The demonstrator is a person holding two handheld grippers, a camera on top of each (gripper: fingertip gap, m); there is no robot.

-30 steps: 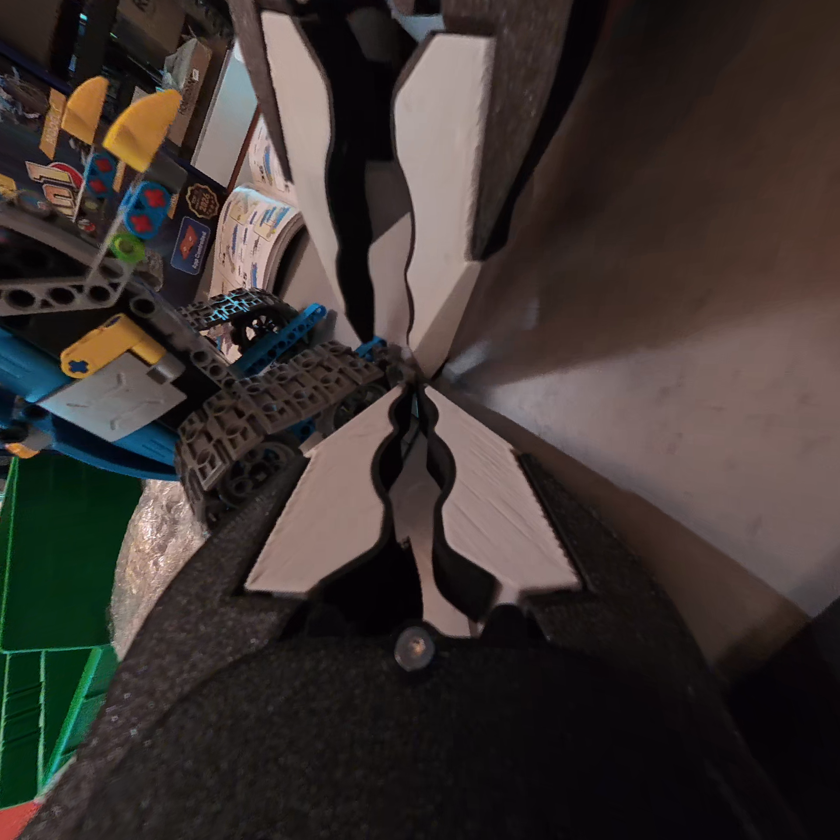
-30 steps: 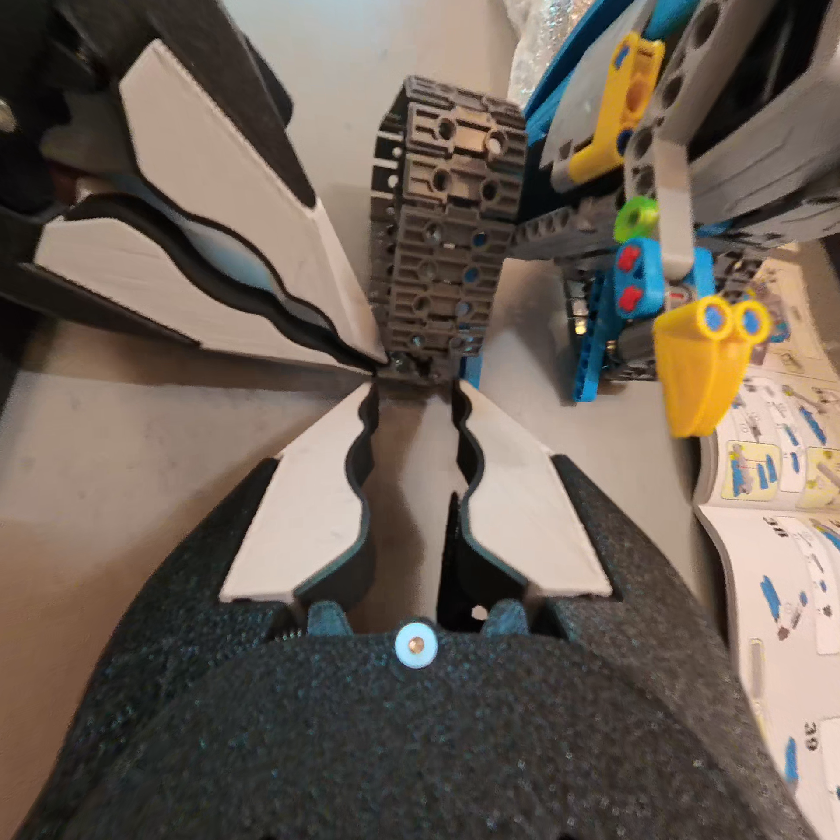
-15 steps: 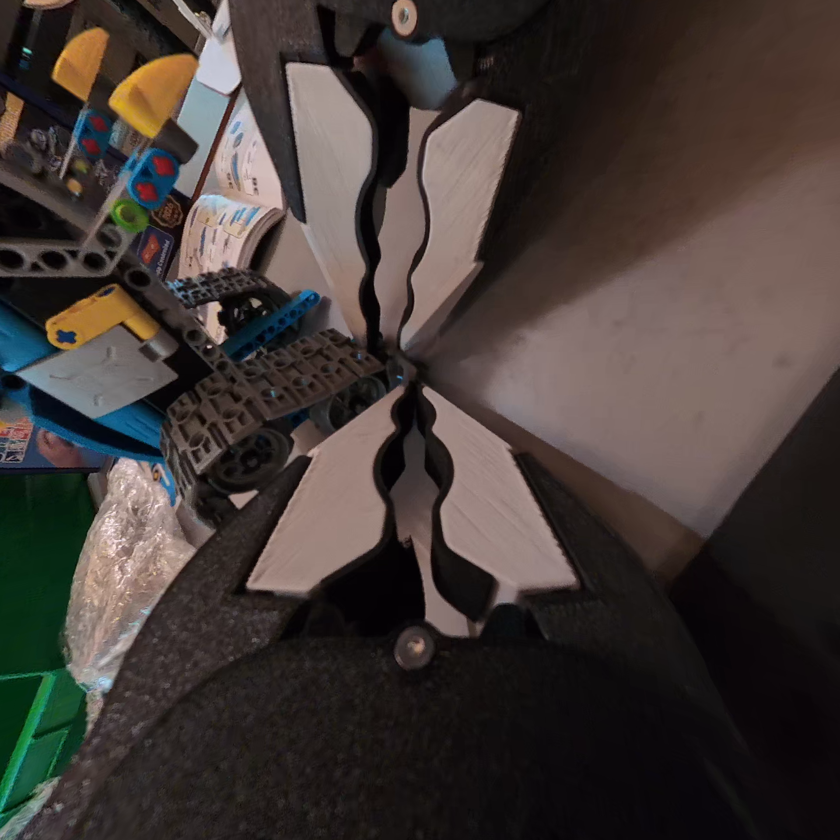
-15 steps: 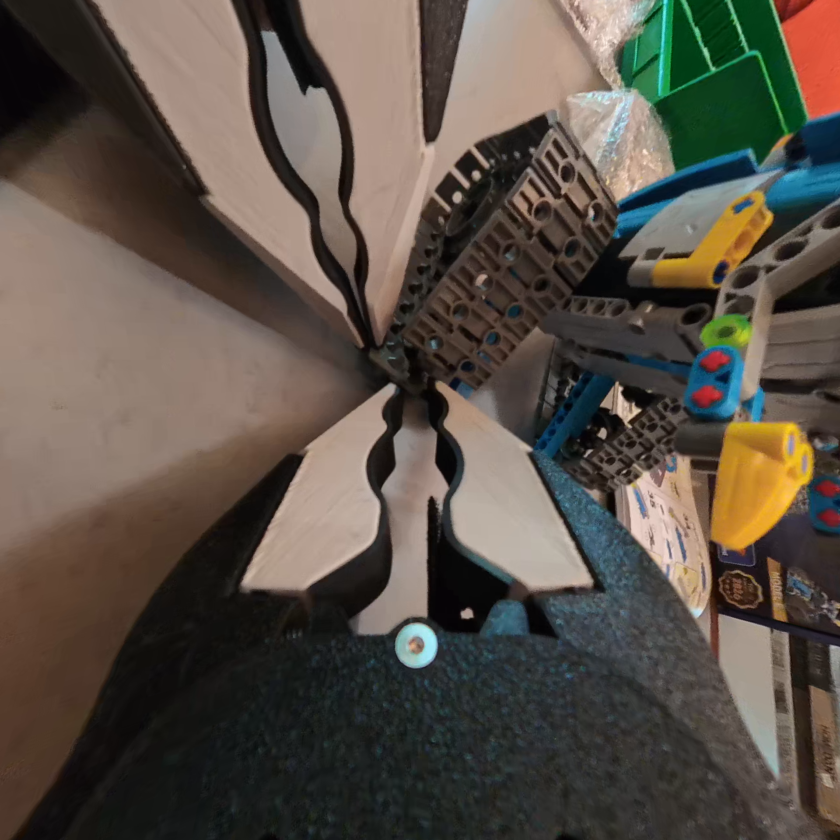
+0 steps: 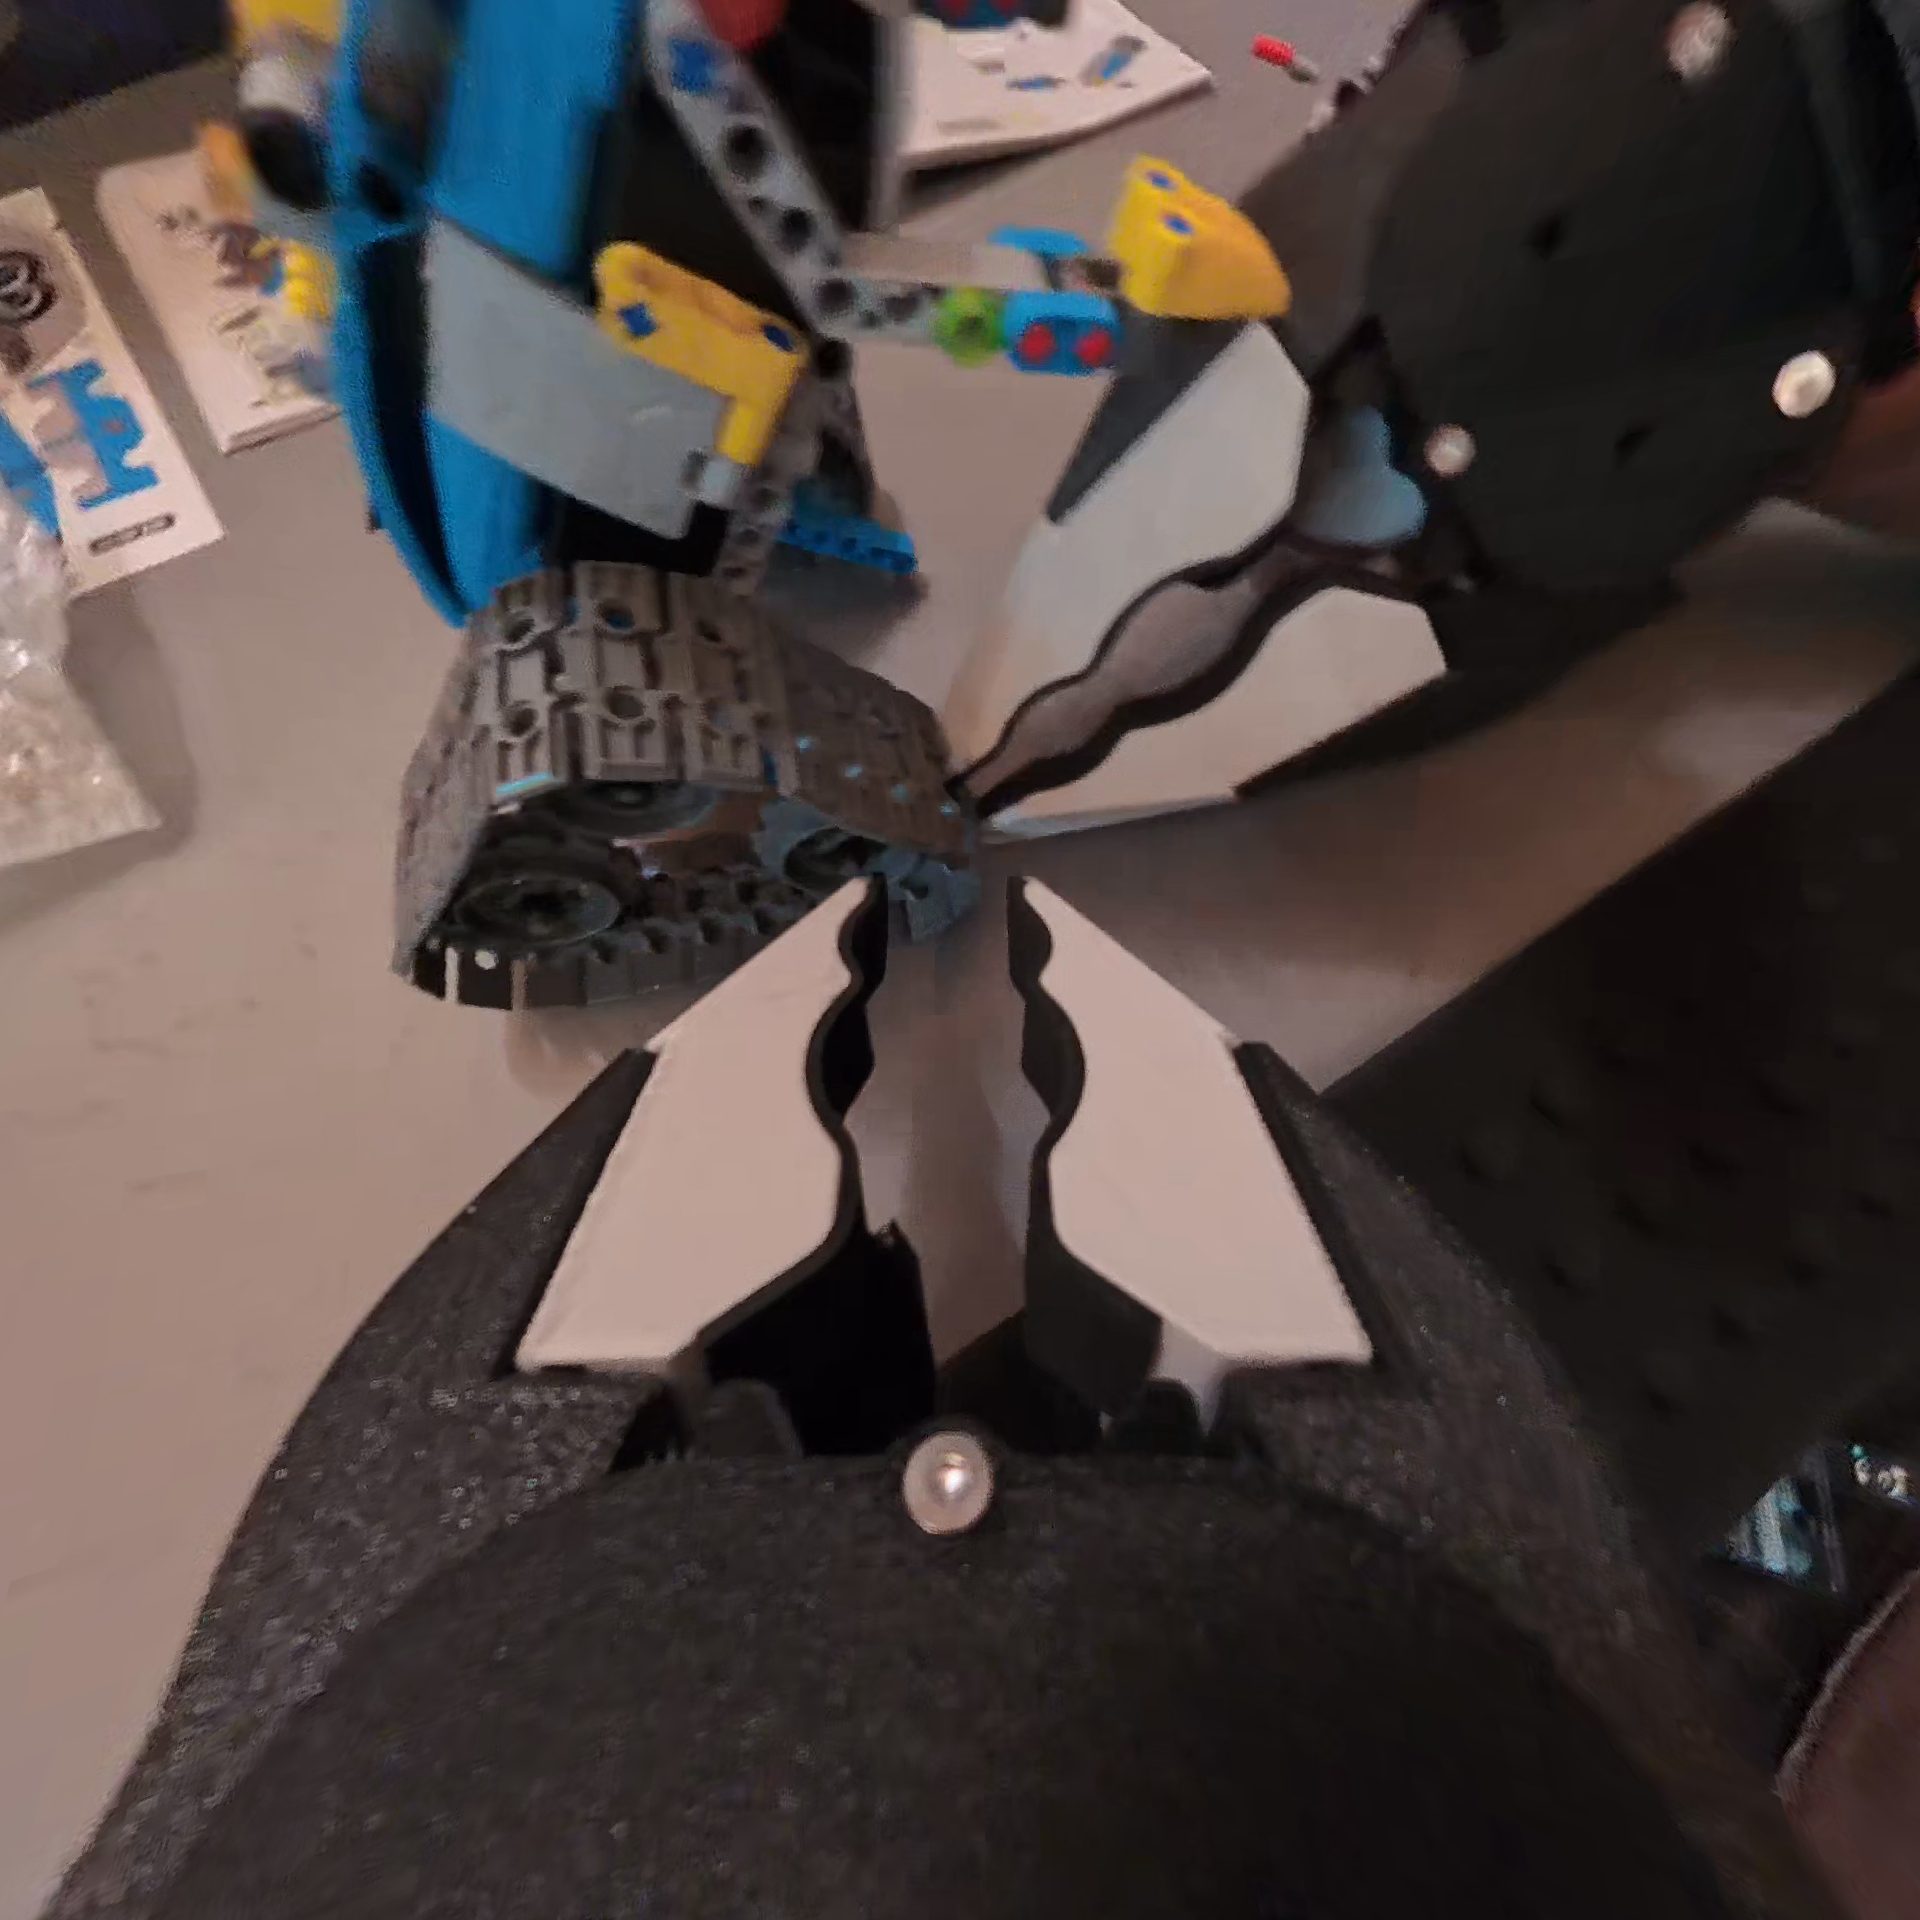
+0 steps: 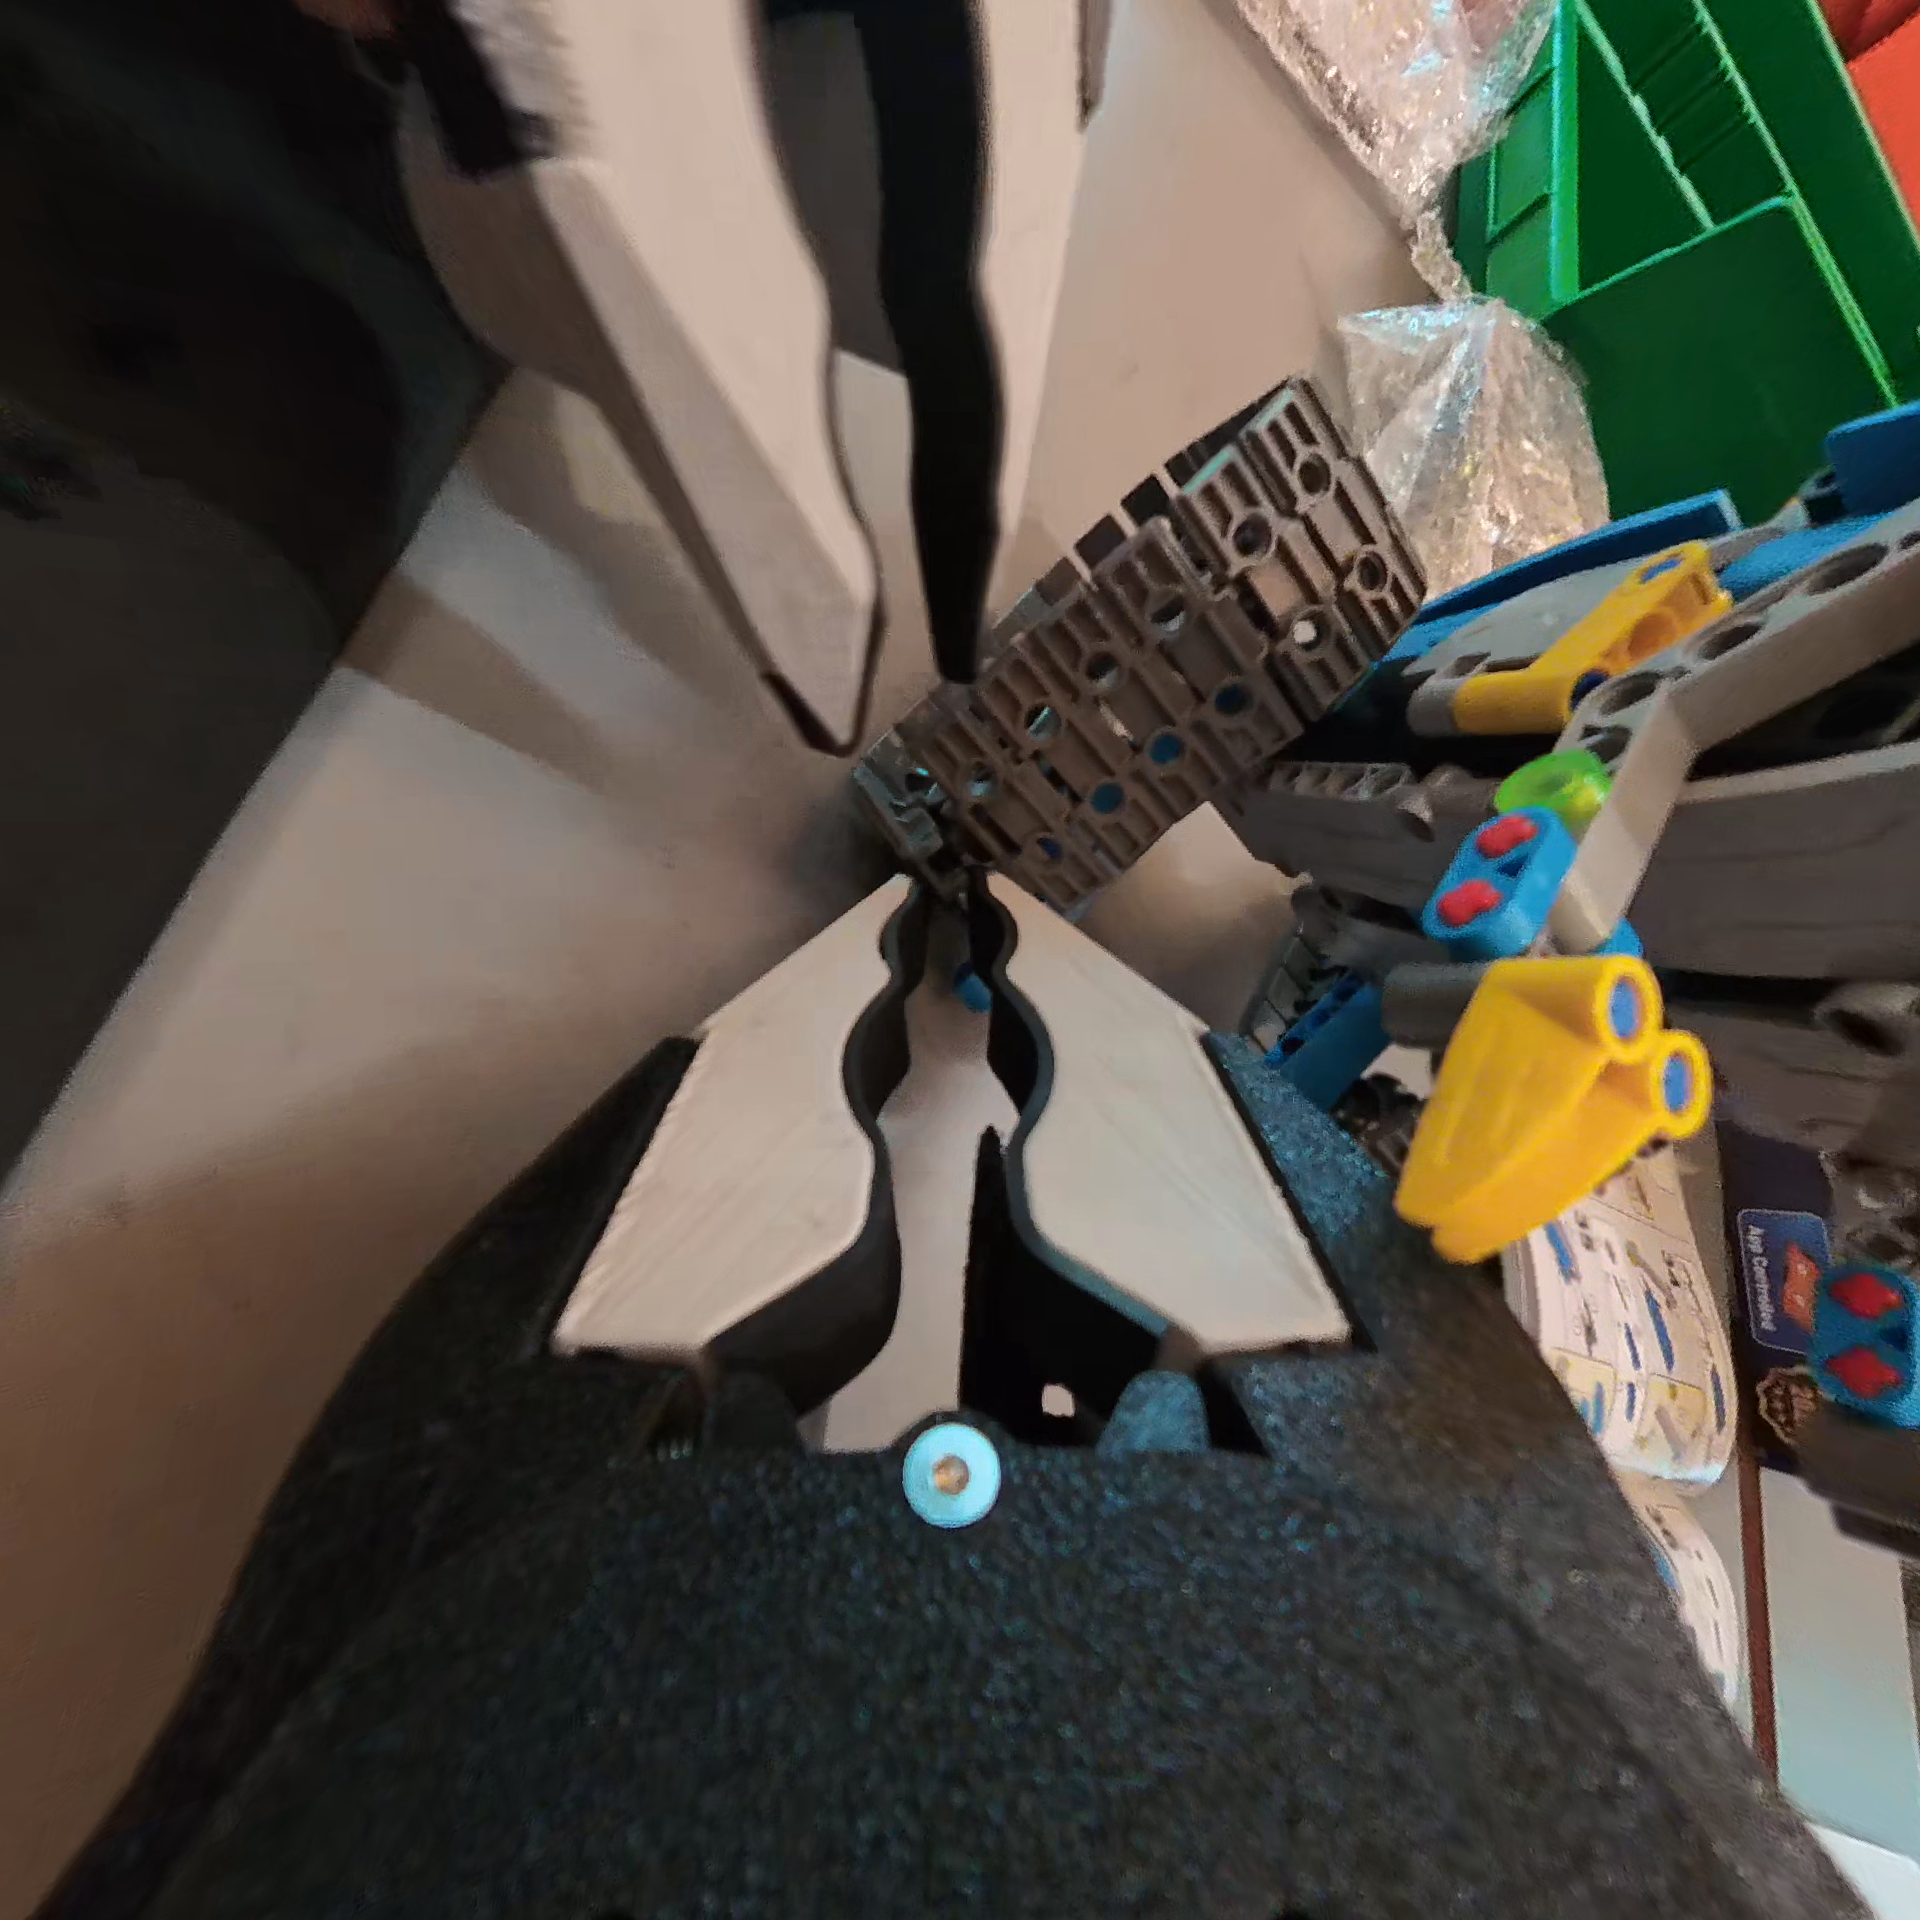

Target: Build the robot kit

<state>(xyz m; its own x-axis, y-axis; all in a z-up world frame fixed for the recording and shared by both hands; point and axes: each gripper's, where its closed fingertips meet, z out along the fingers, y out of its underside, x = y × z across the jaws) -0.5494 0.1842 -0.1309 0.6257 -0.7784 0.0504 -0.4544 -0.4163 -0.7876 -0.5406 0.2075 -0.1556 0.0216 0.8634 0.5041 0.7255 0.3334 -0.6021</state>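
So the left gripper (image 5: pixel 940 899) has its fingers apart, with a small blue-grey gear-like bit at the end of the grey tread (image 5: pixel 665 748) sitting right between the tips, not squeezed as far as I can tell. The right gripper (image 6: pixel 948 902) is nearly closed and looks pinched on a thin dark link at the corner of that same tread (image 6: pixel 1153 717), with a little blue pin (image 6: pixel 971 985) showing in the gap. Both come at one end of the tread from different sides, tips almost meeting.

The tread belongs to a blue and grey brick-built vehicle (image 5: pixel 499 343) sitting on the tabletop (image 5: pixel 208 1039), yellow claw pieces (image 6: pixel 1538 1101) sticking out front. My guess is it's light, rigid plastic, but the tread is a chain of clipped links, so it'll flex and can pop apart if yanked. Best hold is probably the link edges or the beams, not the claws.

Around it: instruction booklets (image 5: pixel 156 343), a crinkly clear bag (image 6: pixel 1475 416), green bins (image 6: pixel 1683 208)
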